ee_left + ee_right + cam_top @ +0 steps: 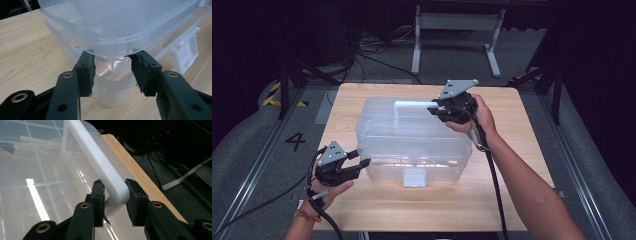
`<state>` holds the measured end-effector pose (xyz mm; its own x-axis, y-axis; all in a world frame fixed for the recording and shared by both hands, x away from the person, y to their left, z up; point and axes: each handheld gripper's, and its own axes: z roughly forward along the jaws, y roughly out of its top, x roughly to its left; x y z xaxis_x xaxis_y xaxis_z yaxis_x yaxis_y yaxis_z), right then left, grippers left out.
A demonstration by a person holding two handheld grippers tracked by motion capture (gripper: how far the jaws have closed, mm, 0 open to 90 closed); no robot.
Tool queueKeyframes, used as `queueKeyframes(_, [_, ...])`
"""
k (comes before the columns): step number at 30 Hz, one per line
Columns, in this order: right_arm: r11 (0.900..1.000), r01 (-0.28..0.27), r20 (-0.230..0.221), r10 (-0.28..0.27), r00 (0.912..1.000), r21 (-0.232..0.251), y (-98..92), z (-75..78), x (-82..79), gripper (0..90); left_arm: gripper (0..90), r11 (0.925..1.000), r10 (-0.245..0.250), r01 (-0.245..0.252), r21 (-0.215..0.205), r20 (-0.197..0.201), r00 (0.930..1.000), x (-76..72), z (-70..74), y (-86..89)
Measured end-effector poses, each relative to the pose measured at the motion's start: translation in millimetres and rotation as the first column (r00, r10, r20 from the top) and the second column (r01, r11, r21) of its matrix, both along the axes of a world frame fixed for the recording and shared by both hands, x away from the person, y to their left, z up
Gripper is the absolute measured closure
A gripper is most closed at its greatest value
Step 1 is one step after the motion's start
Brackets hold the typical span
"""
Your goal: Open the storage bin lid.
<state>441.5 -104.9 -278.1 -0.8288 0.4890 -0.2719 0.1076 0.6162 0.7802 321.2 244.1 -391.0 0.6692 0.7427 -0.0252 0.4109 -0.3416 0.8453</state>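
While the clear plastic storage box (412, 140) sits on the wooden table (522, 170), roughly midway between its left and right edges and closer to the far edge than the near one, both grippers are at work on it. The right gripper (443, 111), held in the person's right hand (477, 120), is at the box's far right upper corner; the right gripper view shows its two black jaws either side of the rounded end of the white carrying handle (100, 167) on the lid (37, 175), the right pad against the handle and the left pad touching or all but touching it, so it pinches the handle's end. The left gripper (362, 164), in the left hand (329, 187), is at the box's near left corner. In the left gripper view its jaws are spread to either side of the rounded corner, their tips tucked just under the overhanging lid rim (117, 51), with the corner wall between them; whether the pads press on that wall I cannot tell. A white latch (414, 177) hangs at the middle of the box's near side, and it also appears at the right in the left gripper view (186, 56).
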Motion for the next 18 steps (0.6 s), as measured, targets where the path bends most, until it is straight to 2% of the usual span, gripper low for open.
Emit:
queueKeyframes(2, [1.0, 0.003, 0.004, -0.003, 1.0, -0.001, -0.2, 0.4, -0.7, 69.4, 60.0, 1.0, -0.008, 0.008, -0.004, 0.005, 1.0, -0.4, -0.4, 0.9])
queueKeyframes(5, [1.0, 0.027, 0.021, -0.027, 0.9994, 0.004, -1.9, 1.3, -3.0, 63.7, 62.4, 0.9999, -0.006, 0.006, -0.011, 0.001, 1.0, -0.9, -0.1, 0.8])
queueKeyframes(9, [0.999, 0.031, 0.028, -0.032, 0.9991, 0.028, -7.6, 1.5, -6.9, 60.4, 66.4, 0.9998, -0.004, 0.004, -0.019, 0.0, 1.0, -2.6, -1.1, -0.1])
queueKeyframes(10, [0.998, 0.046, 0.049, -0.048, 0.9976, 0.037, -11.5, 1.0, -10.6, 58.5, 67.2, 0.9998, -0.003, 0.003, -0.018, 0.0, 1.0, -2.7, -1.6, -0.1])
queueKeyframes(13, [0.997, 0.056, 0.067, -0.06, 0.996, 0.057, -18.6, 1.7, -14.2, 54.8, 69.2, 0.9998, -0.006, 0.005, -0.018, -0.007, 1.0, -3.0, -3.1, 0.3])
queueKeyframes(17, [0.988, 0.072, 0.075, -0.083, 0.9937, 0.137, -44.0, 4.1, -25.0, 51.5, 73.2, 0.9999, -0.01, 0.01, -0.006, 0.004, 0.9999, -4.5, -2.8, -0.7])
queueKeyframes(18, [0.987, 0.075, 0.077, -0.087, 0.9933, 0.143, -48.3, 3.8, -27.5, 50.1, 73.3, 0.9999, -0.012, 0.012, 0.003, 0.011, 0.9999, -4.3, -2.1, -0.6])
